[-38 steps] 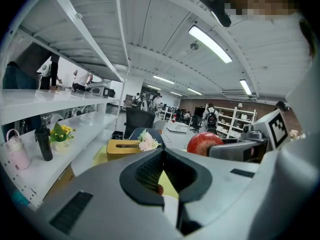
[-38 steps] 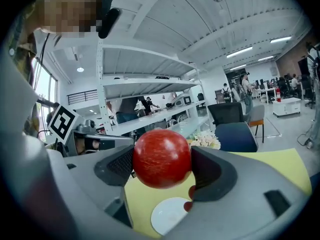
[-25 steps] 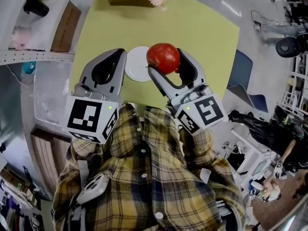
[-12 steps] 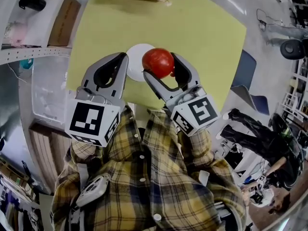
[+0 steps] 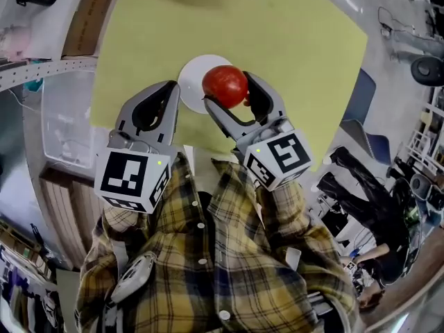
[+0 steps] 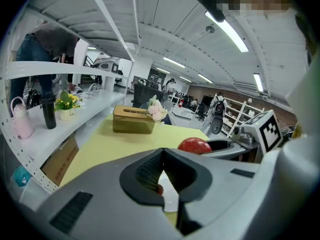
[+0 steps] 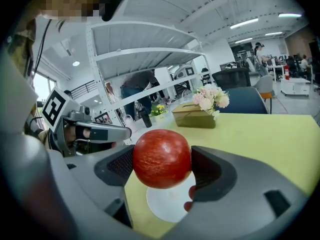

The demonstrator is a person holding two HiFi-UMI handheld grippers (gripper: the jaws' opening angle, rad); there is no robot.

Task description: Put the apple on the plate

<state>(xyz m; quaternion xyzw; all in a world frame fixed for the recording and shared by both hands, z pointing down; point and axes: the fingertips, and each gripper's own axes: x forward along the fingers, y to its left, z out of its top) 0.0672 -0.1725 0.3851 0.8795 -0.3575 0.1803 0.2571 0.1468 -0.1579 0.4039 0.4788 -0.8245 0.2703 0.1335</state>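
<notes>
As I judge it, the task is about half done. The right gripper (image 5: 229, 90) has its jaws clenched on the apple (image 5: 225, 86) and holds it in the air above the desk (image 5: 305, 54). In the head view the apple covers the 4 o'clock edge of the plate (image 5: 191, 80). In the right gripper view the plate shows under the apple, at 6 o'clock.

Two steps are left: to lower the apple onto the plate and to open the jaws.

The left gripper (image 5: 158, 99), at 8 o'clock of the plate, has its jaws closed together on nothing.

I count one apple, one plate and two grippers. Far on the desk there are one box (image 7: 192, 116) and one bunch of flowers (image 7: 211, 98).
</notes>
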